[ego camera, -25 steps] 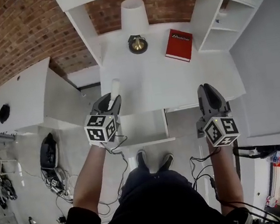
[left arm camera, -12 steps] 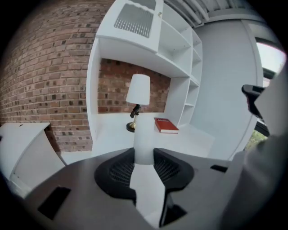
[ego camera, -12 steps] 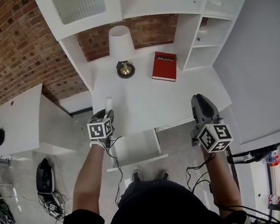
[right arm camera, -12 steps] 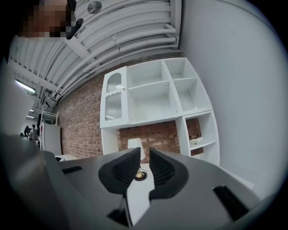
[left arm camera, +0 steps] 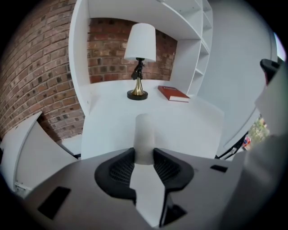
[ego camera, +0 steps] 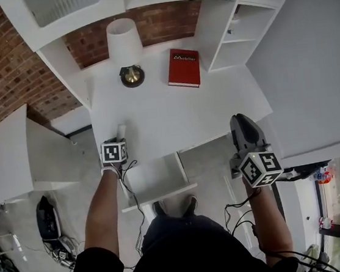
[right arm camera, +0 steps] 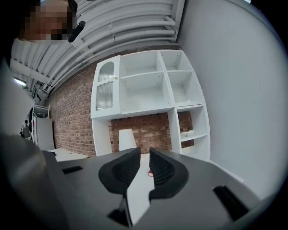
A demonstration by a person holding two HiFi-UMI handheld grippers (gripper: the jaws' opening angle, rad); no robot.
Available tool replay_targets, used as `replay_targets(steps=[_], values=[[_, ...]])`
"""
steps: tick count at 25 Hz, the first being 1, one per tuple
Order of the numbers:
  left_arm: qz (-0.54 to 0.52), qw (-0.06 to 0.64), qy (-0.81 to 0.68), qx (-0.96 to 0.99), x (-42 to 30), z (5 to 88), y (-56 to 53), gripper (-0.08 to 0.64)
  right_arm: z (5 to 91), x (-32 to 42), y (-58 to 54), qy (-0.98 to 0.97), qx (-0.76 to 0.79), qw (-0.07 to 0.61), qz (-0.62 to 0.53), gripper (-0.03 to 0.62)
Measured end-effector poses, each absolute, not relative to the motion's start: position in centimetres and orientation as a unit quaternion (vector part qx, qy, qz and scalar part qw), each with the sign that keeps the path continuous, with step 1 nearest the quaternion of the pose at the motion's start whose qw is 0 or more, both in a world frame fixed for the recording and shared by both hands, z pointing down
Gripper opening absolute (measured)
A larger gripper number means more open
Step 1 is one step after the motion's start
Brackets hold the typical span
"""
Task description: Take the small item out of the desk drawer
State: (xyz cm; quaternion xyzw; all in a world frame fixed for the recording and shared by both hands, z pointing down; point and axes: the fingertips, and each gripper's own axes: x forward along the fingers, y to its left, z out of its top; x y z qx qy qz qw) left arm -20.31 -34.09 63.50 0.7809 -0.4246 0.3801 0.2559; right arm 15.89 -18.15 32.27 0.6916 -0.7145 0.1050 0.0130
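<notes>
My left gripper (ego camera: 117, 140) is shut on a small white cylinder (ego camera: 121, 130), which stands upright between the pads over the front left corner of the white desk (ego camera: 173, 113). In the left gripper view the cylinder (left arm camera: 144, 134) sticks up out of the gripper (left arm camera: 144, 155), with the desk top behind it. Just right of that hand, the desk drawer (ego camera: 159, 196) is pulled out and its inside looks bare. My right gripper (ego camera: 240, 122) hovers at the desk's front right edge. Its jaws (right arm camera: 144, 157) stand a narrow gap apart with nothing between them.
A lamp with a white shade (ego camera: 124, 36) and a red book (ego camera: 183, 67) stand at the back of the desk, below white shelves (ego camera: 236, 25). A brick wall lies behind. A low white cabinet (ego camera: 6, 152) stands left. The person's feet are under the drawer.
My left gripper has sunk toward the desk's front left corner with the cylinder still in it. The right gripper has kept its place at the front right edge. The head view has tilted.
</notes>
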Motion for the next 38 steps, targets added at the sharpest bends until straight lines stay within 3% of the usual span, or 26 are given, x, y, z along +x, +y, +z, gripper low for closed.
replay_targets(steps=[11, 18, 25, 38], values=[[0.433, 0.259, -0.395, 0.768, -19.6, 67.7, -34.1, 0.133, 34.6, 16.3, -19.0, -0.703, 0.7, 0.028, 0.122, 0.06], [0.394, 0.231, -0.403, 0.793, -19.5, 64.9, -34.4, 0.204, 33.7, 16.8, -19.6, -0.701, 0.704, 0.011, 0.115, 0.06], [0.33, 0.167, -0.409, 0.834, -19.0, 58.0, -34.1, 0.206, 32.0, 17.5, -20.1, -0.698, 0.709, -0.008, 0.099, 0.066], [0.146, 0.049, -0.438, 0.885, -17.0, 35.0, -31.2, 0.207, 26.4, 15.4, -20.2, -0.717, 0.697, -0.014, 0.01, 0.123]])
